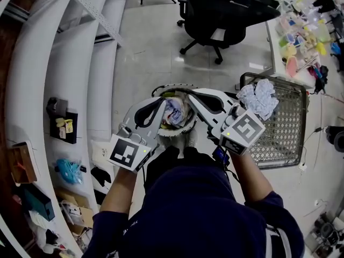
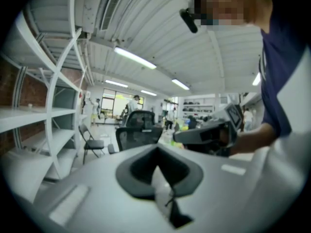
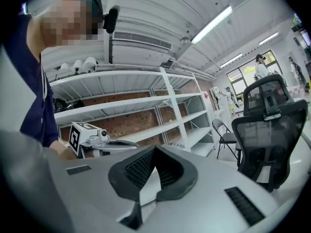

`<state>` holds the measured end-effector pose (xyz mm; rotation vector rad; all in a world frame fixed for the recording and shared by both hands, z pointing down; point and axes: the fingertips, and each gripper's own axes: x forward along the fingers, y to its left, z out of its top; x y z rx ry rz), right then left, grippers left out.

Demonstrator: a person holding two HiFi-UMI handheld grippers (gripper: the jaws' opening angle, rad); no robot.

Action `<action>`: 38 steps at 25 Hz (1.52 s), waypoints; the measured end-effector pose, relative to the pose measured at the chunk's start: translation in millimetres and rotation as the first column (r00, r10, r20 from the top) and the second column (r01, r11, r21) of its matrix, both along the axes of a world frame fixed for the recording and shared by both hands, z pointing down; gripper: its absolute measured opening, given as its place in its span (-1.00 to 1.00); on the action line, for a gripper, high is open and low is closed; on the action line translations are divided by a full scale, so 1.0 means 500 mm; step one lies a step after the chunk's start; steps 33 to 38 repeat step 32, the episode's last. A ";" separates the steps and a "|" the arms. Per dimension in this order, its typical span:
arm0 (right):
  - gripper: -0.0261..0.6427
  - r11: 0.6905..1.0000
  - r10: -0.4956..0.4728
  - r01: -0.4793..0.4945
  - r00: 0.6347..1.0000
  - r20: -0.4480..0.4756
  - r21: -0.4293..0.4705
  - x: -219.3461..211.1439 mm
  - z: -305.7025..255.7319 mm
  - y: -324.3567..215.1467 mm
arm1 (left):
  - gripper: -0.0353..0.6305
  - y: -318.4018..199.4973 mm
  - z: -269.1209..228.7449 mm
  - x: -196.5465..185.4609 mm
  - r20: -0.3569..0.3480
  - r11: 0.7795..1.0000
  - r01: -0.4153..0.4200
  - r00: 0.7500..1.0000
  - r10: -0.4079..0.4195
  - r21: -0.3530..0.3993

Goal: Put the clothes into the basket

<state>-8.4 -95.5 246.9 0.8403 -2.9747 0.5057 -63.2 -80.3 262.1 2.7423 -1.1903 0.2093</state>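
In the head view a round white basket [image 1: 178,88] shows straight below me, holding bundled blue and white clothes [image 1: 174,112]. My left gripper [image 1: 163,102] and right gripper [image 1: 191,94] are raised over its two sides, tips toward each other. Whether either touches the rim I cannot tell. Both are shut, and each gripper view shows only closed jaws, left gripper [image 2: 156,153] and right gripper [image 3: 155,152], with the room beyond and no cloth between them. Another white and blue garment [image 1: 258,99] lies on the corner of a grey mesh crate [image 1: 286,128] to the right.
White shelving [image 1: 32,90] curves along the left, with boxes and small items on a low shelf. A black office chair [image 1: 226,15] stands ahead. A table with colourful objects [image 1: 301,34] is at the far right. A folding chair [image 2: 91,143] stands by the shelves.
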 end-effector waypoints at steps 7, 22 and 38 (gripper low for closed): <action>-0.90 0.999 -0.027 0.027 0.999 -0.018 0.033 0.001 -0.015 0.034 | -0.89 0.020 -0.017 0.003 -0.021 1.000 0.016 1.000 -0.016 0.014; -0.90 0.998 -0.052 0.052 0.999 -0.014 0.027 -0.005 -0.026 0.054 | -0.89 0.040 -0.001 0.015 -0.022 0.999 0.033 0.999 -0.033 0.000; -0.90 0.995 -0.075 0.078 0.996 -0.051 0.057 0.006 -0.007 0.056 | -0.89 0.033 -0.002 0.028 -0.038 0.999 0.035 0.999 -0.035 -0.003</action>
